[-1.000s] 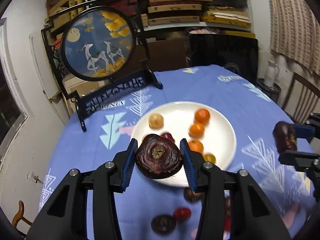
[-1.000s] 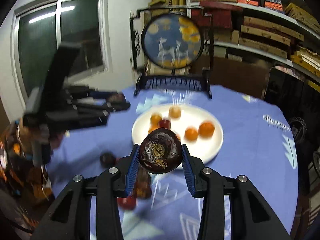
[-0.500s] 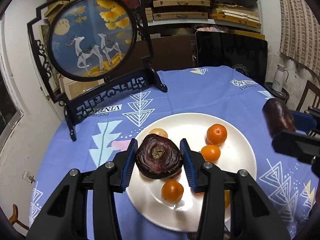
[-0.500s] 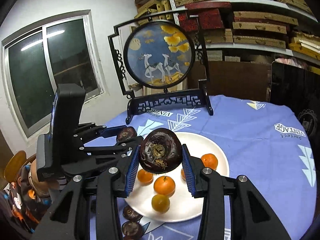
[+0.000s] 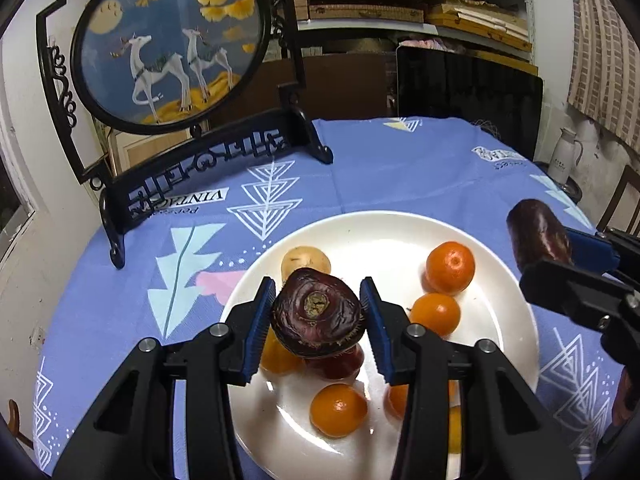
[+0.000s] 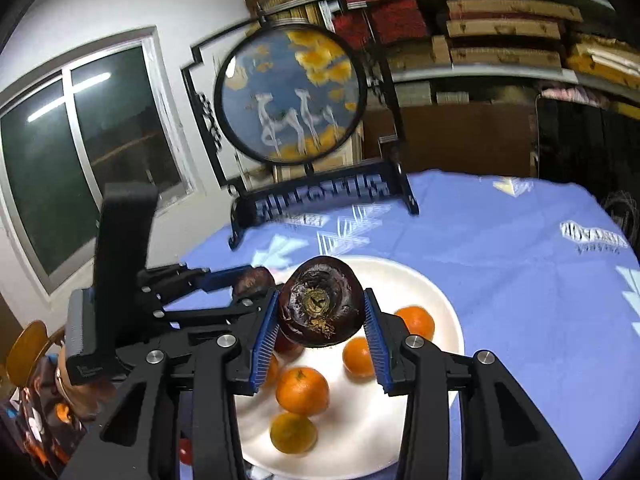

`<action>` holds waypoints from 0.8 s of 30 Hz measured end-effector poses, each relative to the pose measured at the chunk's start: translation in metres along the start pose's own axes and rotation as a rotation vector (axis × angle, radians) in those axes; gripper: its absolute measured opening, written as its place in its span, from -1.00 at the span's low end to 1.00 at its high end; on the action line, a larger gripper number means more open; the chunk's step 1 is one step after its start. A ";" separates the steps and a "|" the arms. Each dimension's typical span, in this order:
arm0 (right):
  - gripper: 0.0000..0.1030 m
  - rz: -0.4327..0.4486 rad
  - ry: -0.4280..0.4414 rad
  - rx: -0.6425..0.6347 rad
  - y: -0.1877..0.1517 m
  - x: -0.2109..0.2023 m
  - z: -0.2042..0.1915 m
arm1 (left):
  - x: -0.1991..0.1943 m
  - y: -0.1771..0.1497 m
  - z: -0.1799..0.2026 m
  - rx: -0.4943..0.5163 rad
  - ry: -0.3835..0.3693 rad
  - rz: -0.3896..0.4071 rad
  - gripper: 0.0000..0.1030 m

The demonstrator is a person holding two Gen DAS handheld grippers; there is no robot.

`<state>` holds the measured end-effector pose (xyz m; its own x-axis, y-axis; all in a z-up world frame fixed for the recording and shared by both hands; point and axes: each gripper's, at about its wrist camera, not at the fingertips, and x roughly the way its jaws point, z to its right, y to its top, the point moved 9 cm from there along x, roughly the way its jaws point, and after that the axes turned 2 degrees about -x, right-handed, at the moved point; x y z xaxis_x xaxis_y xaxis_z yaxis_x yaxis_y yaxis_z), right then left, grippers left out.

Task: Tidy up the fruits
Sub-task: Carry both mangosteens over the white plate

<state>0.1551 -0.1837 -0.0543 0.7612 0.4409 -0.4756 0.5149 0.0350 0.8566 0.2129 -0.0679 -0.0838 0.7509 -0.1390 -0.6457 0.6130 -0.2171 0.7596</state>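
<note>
My left gripper (image 5: 318,318) is shut on a dark purple mangosteen (image 5: 318,312) and holds it above the near left part of a white plate (image 5: 384,232). On the plate lie several oranges (image 5: 450,266), a pale yellow fruit (image 5: 306,262) and a red fruit partly hidden under the mangosteen. My right gripper (image 6: 320,320) is shut on a second dark mangosteen (image 6: 322,306) above the same plate (image 6: 416,280); it shows at the right edge of the left wrist view (image 5: 538,236). The left gripper shows at the left of the right wrist view (image 6: 240,280).
A round deer painting on a black stand (image 5: 172,44) stands at the back left of the blue patterned tablecloth (image 5: 400,160). Shelves with boxes and a black panel (image 5: 468,96) are behind. A white flask (image 5: 564,154) stands off the table at right.
Both grippers have moved forward over the plate with their mangosteens; the plate now lies closer beneath them, and the loose fruits near the table's front edge have left view.
</note>
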 end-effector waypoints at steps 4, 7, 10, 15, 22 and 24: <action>-0.20 -0.010 -0.004 -0.009 -0.003 0.004 -0.001 | 0.003 -0.002 -0.002 0.002 0.001 0.001 -0.17; -0.19 -0.011 -0.002 -0.006 -0.003 0.005 -0.001 | 0.005 -0.003 0.000 0.011 -0.006 0.000 -0.17; -0.19 -0.018 -0.008 -0.007 -0.005 0.008 0.000 | 0.006 -0.005 0.002 0.023 -0.008 0.000 -0.17; -0.19 -0.029 -0.020 -0.009 -0.009 0.011 0.002 | 0.006 -0.004 0.001 0.016 -0.003 0.004 -0.17; -0.18 -0.045 -0.031 -0.020 -0.013 0.017 0.001 | 0.009 -0.006 0.005 0.025 0.000 0.000 -0.17; -0.18 -0.048 -0.032 -0.022 -0.014 0.018 0.001 | 0.010 -0.007 0.005 0.027 0.000 -0.001 -0.17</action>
<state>0.1622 -0.1768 -0.0751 0.7480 0.4096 -0.5222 0.5428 0.0753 0.8365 0.2147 -0.0729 -0.0959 0.7501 -0.1383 -0.6467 0.6071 -0.2437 0.7563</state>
